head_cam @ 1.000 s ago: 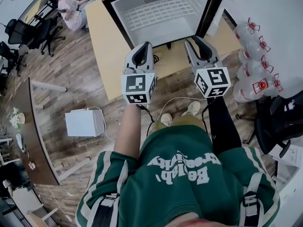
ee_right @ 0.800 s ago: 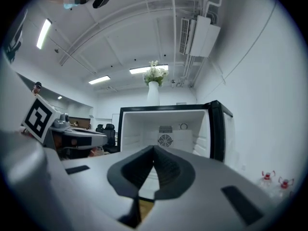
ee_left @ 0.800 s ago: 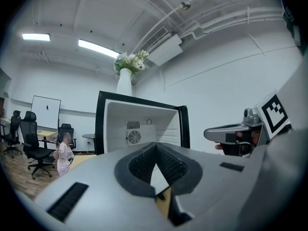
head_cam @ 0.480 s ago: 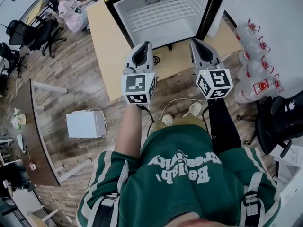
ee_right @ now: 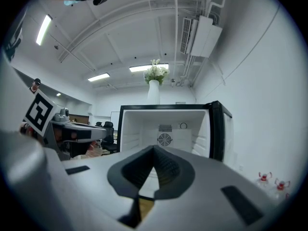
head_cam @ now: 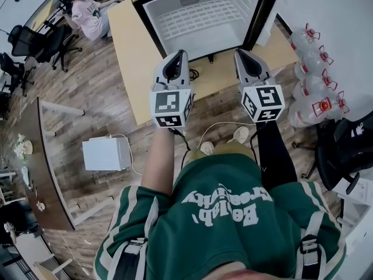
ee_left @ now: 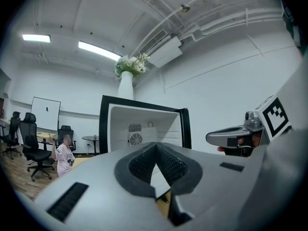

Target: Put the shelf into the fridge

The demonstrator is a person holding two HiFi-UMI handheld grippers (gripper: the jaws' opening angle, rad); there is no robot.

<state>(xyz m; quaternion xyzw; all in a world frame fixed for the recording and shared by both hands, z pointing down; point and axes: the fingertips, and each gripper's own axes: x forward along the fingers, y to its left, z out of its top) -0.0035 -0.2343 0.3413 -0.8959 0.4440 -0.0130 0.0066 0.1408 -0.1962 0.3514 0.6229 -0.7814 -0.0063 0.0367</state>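
White box [head_cam: 105,154] on wooden floor [head_cam: 87,92], clear water bottles [head_cam: 315,69] at right, office chairs [head_cam: 29,39] left.

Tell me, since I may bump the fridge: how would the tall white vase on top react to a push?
The vase is tall and narrow with flowers above, so probably top-heavy and apt to tip. It looks ceramic, so likely fragile if it drops off the fridge.

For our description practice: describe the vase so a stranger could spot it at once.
Find the open fridge with the black frame and white inside. On its top stands a tall, slim white vase holding white flowers. It is the only thing on top of the fridge.
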